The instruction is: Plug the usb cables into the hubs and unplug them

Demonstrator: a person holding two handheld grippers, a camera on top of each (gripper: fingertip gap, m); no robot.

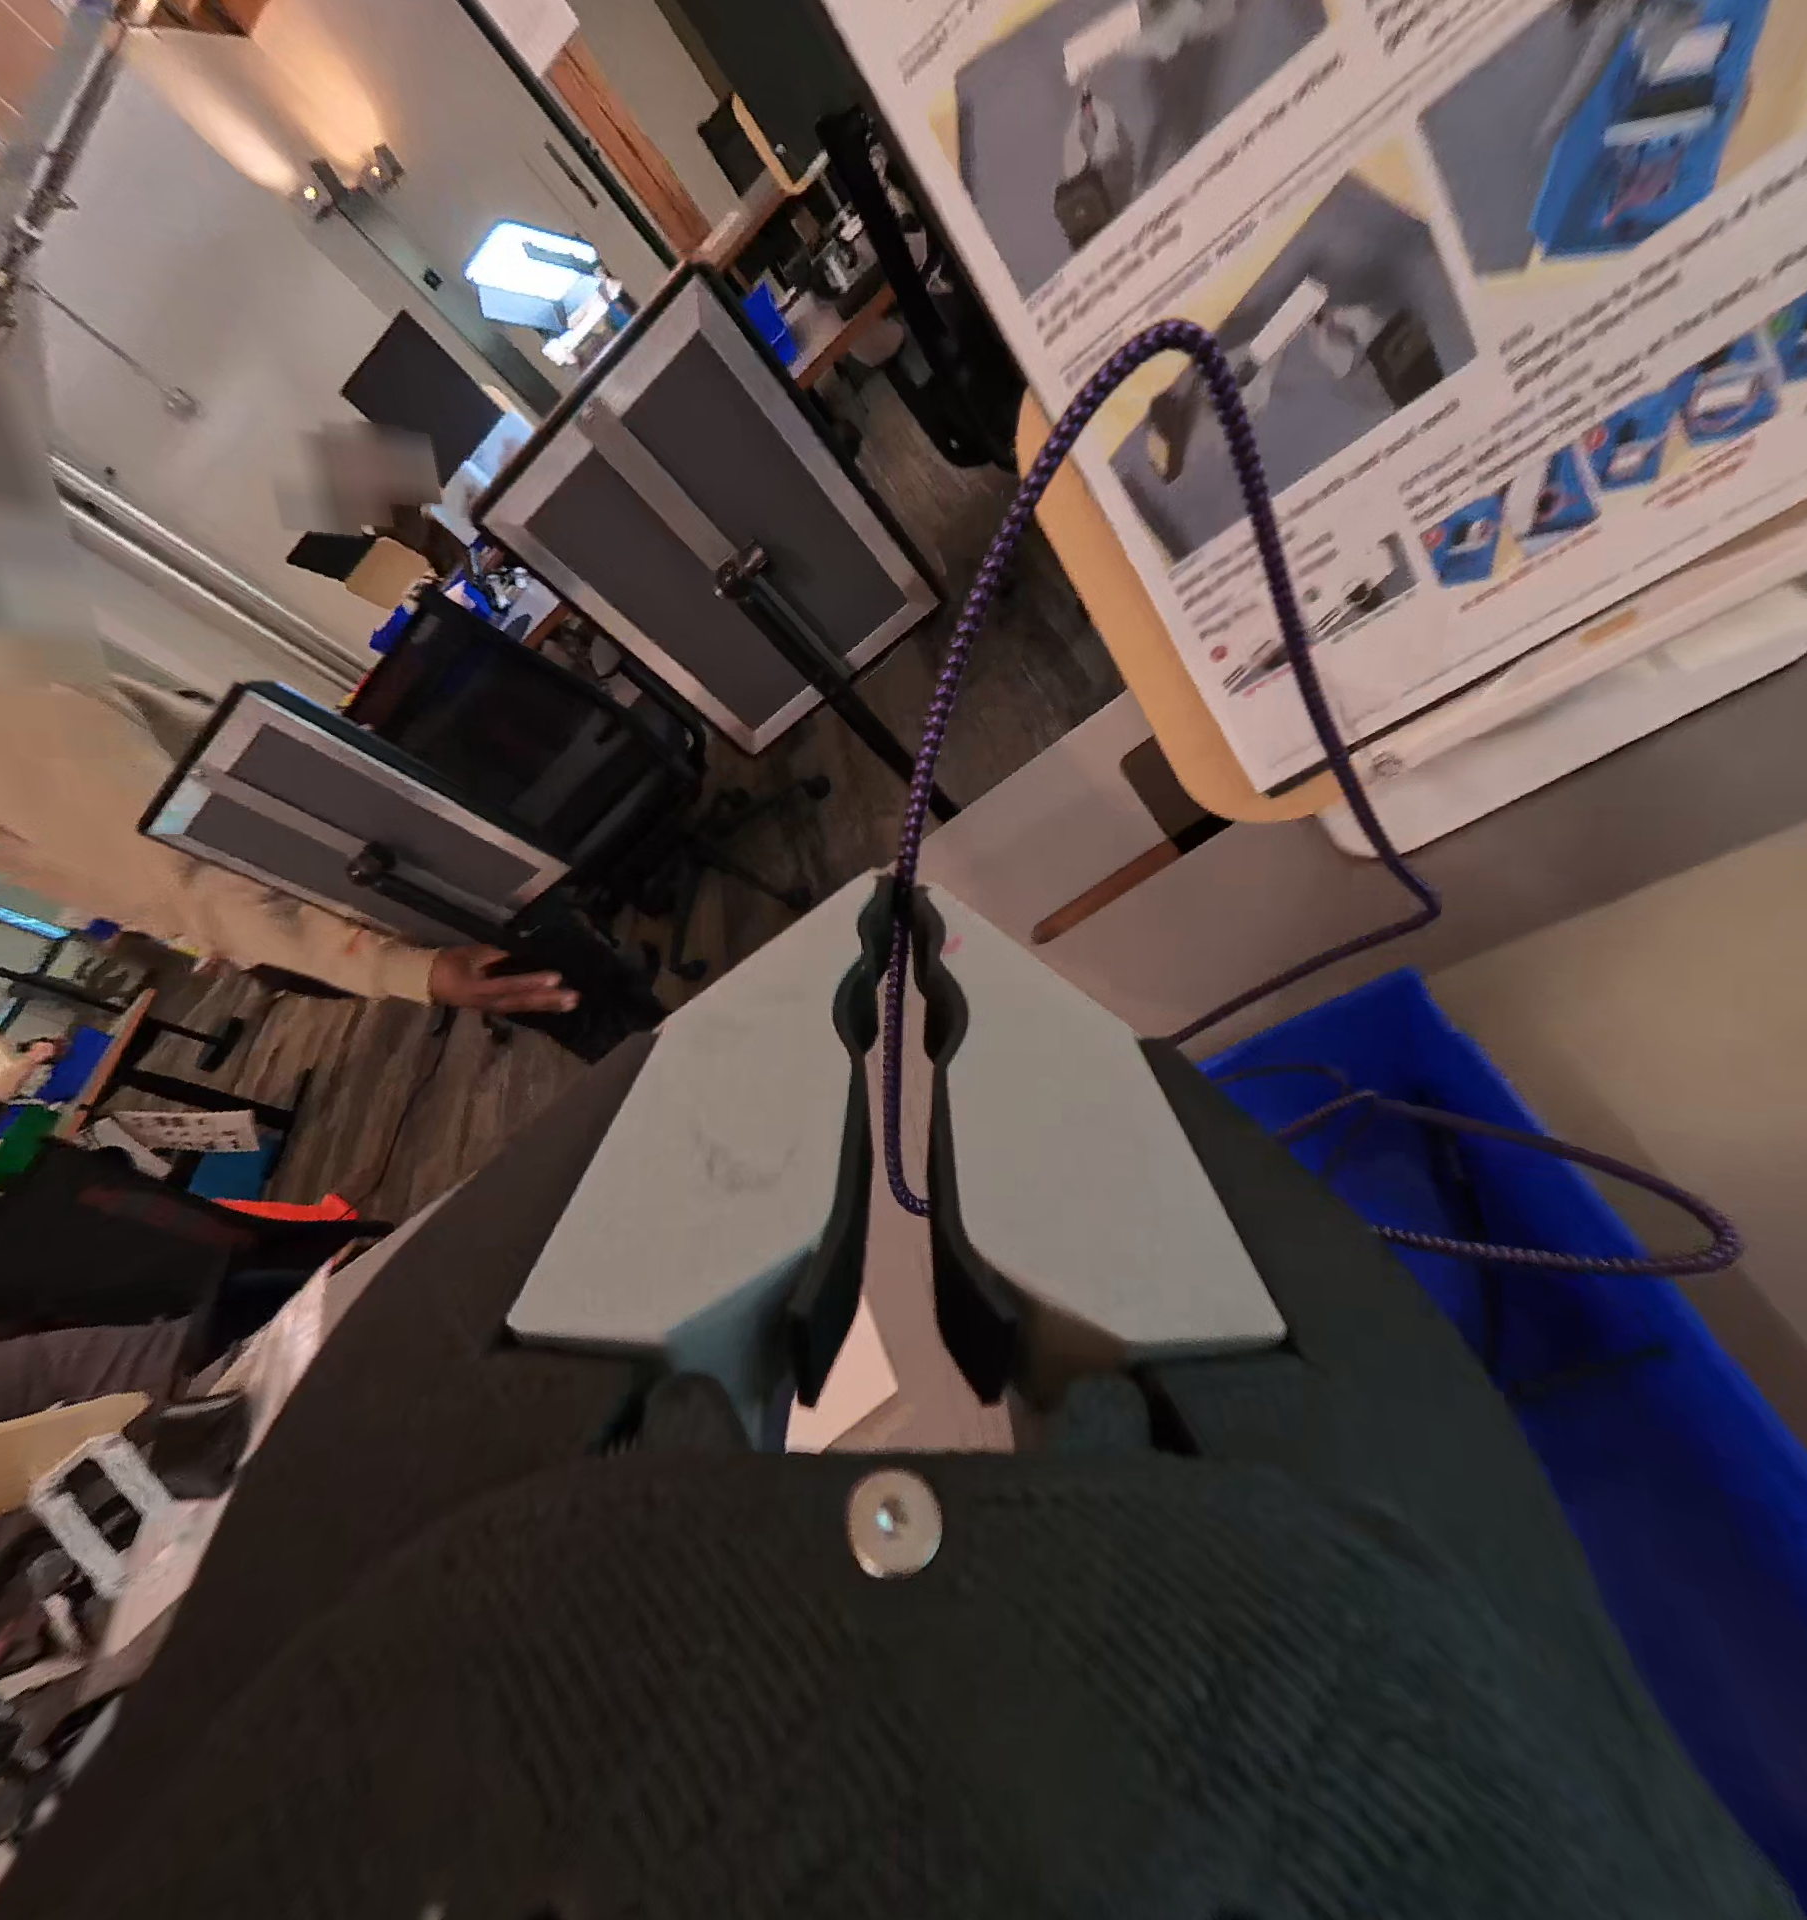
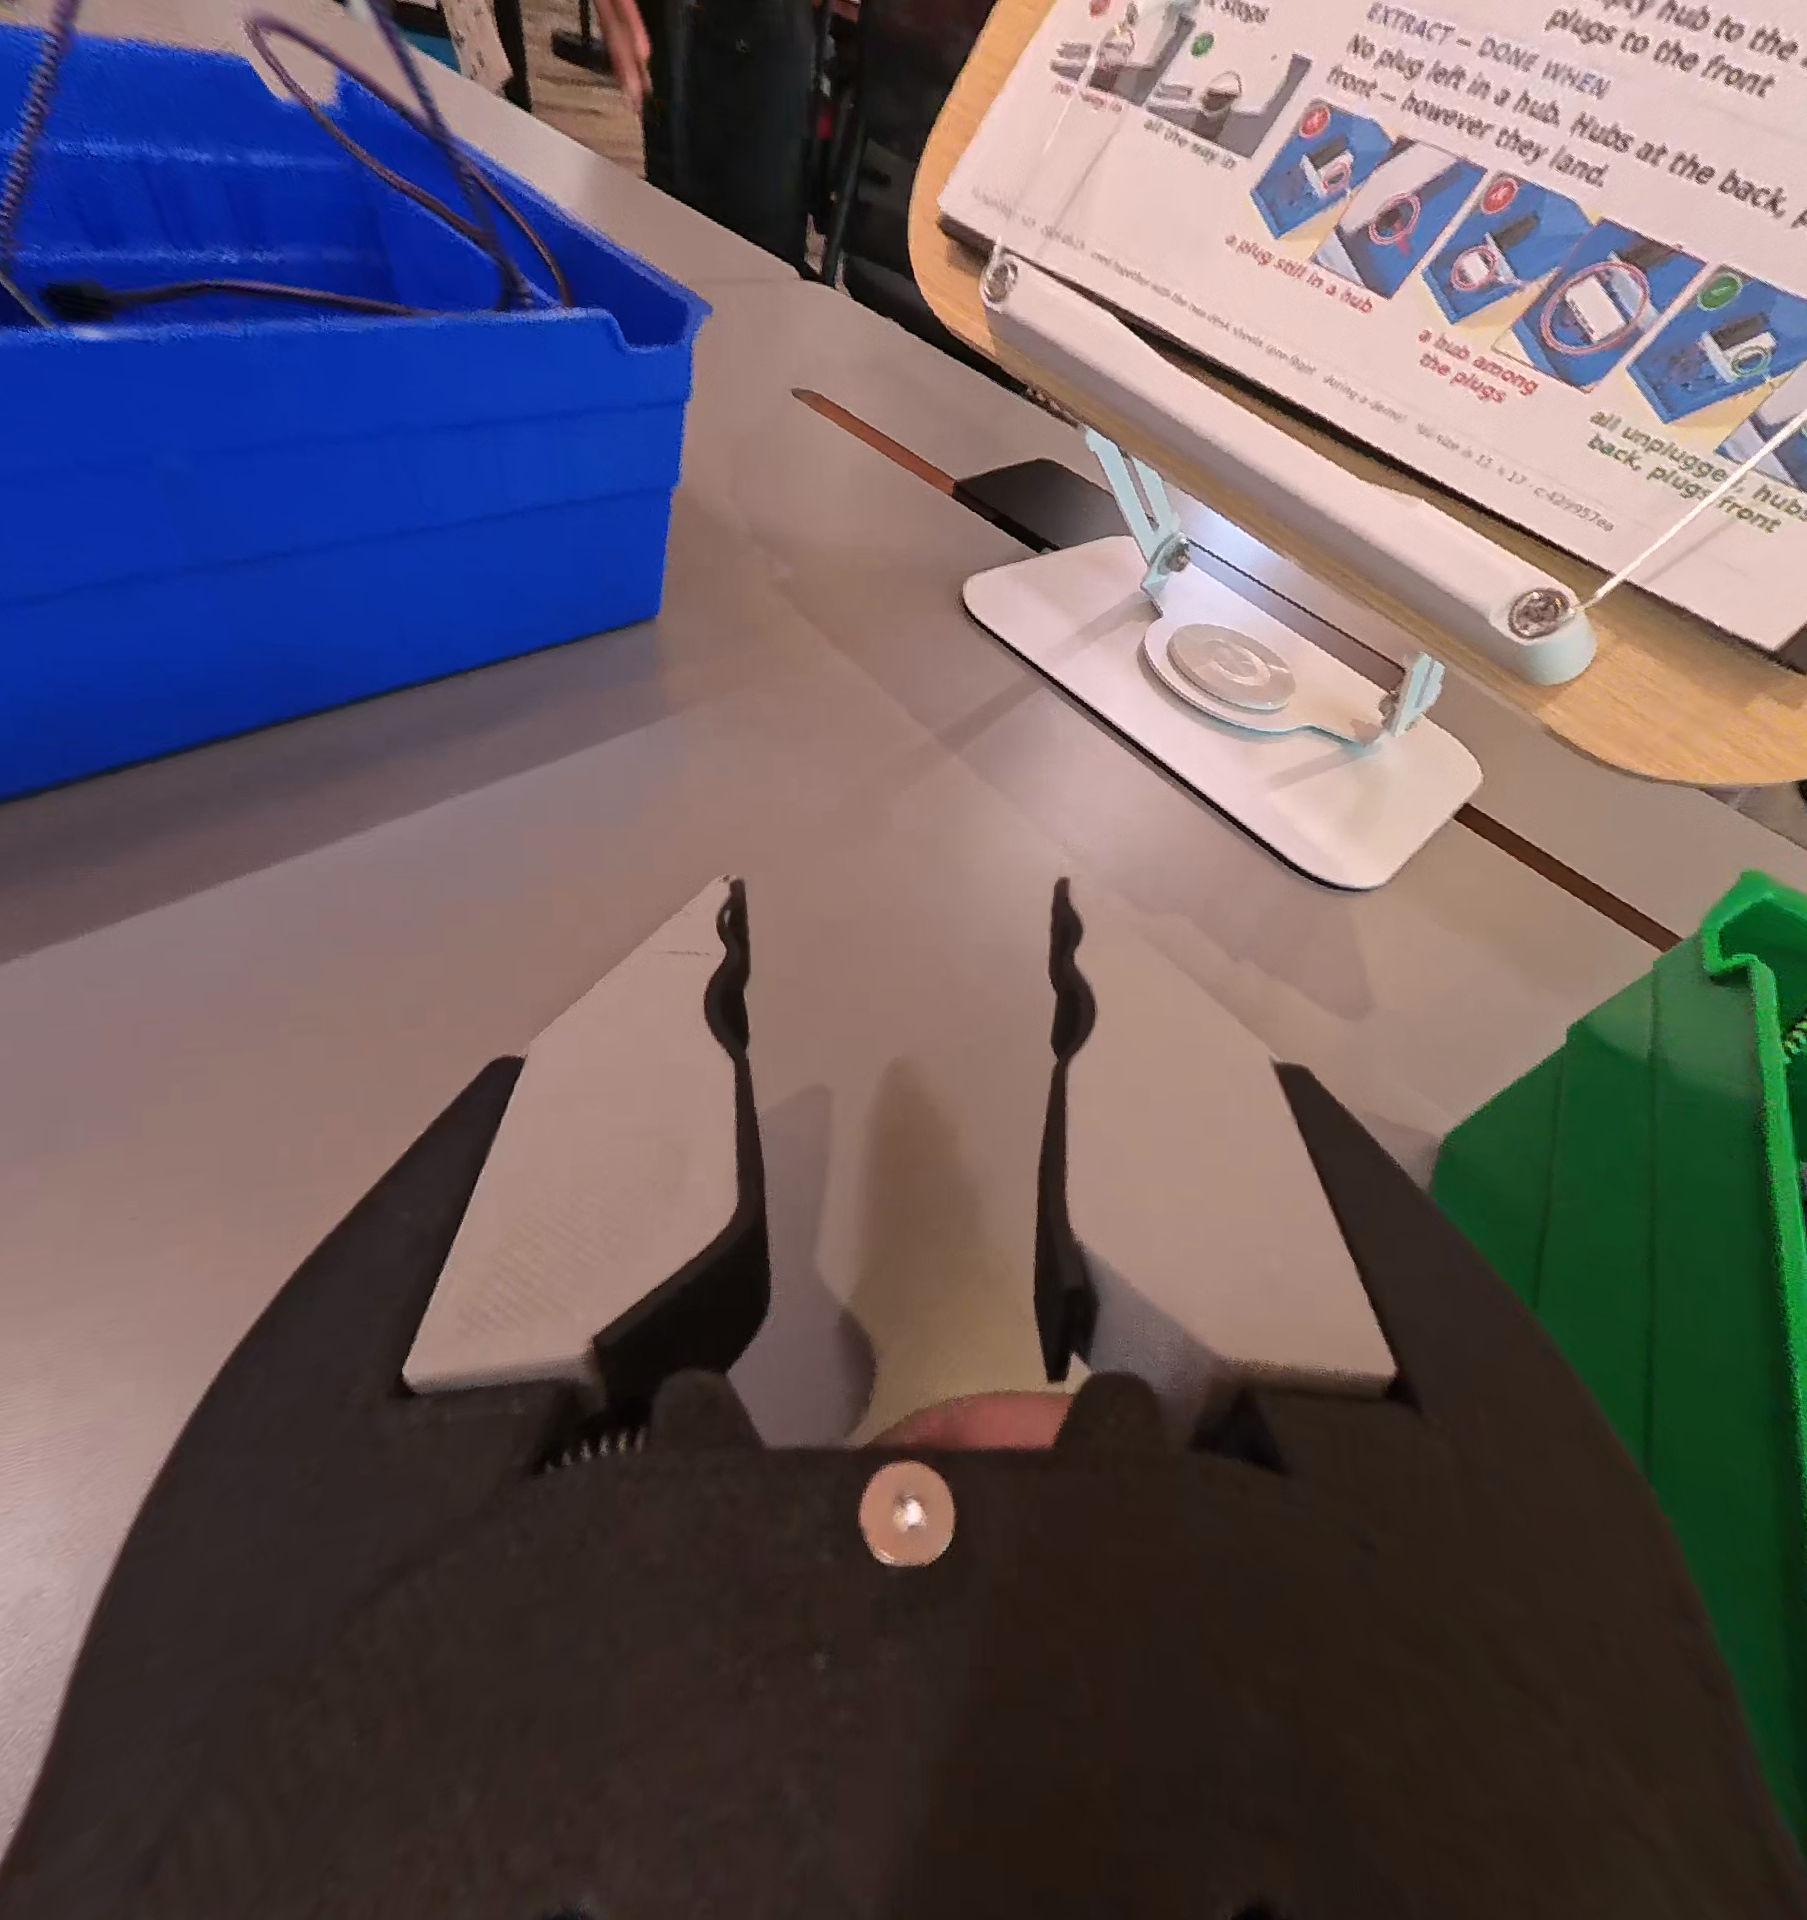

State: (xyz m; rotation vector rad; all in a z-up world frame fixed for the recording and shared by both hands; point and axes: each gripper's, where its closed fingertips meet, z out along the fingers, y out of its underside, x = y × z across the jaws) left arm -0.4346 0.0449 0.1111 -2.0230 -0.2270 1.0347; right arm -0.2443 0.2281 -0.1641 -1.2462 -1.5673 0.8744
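The left gripper has its fingers pinching the purple braided cable, which loops beyond them into the blue bin, while the right gripper, fingers spread, hovers over bare surface, seemingly mid-retrieval; next, find the plug end.

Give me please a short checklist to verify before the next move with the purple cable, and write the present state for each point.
1. Left gripper holds the purple cable: ok, jaws shut on the braided cord.
2. Grip is at the plug end: not ok, the jaws pinch mid-cord; no plug shows at them.
3. Right gripper free to help: ok, jaws open and empty above the grey table.
4. Cable runs free: cannot tell, it loops up and back down into the blue bin.
5. Hub located: cannot tell, no hub clearly shows in either view.
6. Instruction stand out of the way: ok, it stands ahead of the right gripper, apart from it.
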